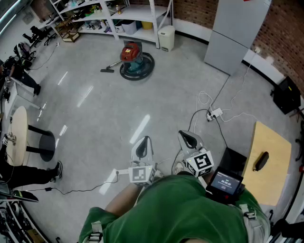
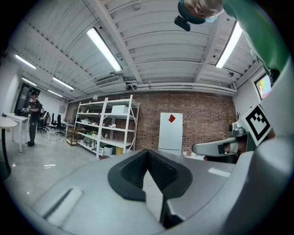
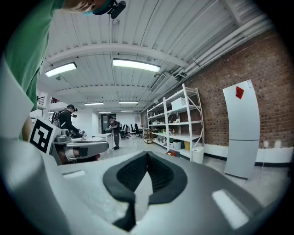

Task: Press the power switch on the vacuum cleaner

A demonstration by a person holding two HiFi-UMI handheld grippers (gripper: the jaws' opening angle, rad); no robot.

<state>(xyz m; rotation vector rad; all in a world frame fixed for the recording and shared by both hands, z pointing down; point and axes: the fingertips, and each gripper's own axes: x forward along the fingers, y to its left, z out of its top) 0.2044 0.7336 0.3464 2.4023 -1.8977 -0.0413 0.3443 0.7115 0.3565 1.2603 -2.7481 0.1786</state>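
You hold both grippers close to your green-shirted body, well apart from the red-topped vacuum cleaner with the round teal base (image 1: pixel 133 60). The vacuum cleaner stands across the grey polished floor (image 1: pixel 95 109) from you, and neither gripper touches it.

Your left gripper (image 1: pixel 142 146) points towards the vacuum cleaner. Its black ribbed pads (image 2: pixel 161 169) are pressed together at the tips and there is nothing between them. Your right gripper (image 1: pixel 189 138) sits beside the left one, a little nearer the vacuum cleaner. Its jaws are clenched too, pad against pad, and they hold nothing.

A black floor nozzle on a hose (image 1: pixel 107 70) lies just left of the vacuum cleaner. The white metal shelving (image 1: pixel 124 13) stands behind the vacuum cleaner, and a small white bin (image 1: pixel 166 38) is just to its right. Further right of the vacuum cleaner is a tall pale grey cabinet (image 1: pixel 236 34) against the brick wall. A white power strip with looped cables (image 1: pixel 214 114) lies on the floor between the vacuum cleaner and your right gripper, off to the right.
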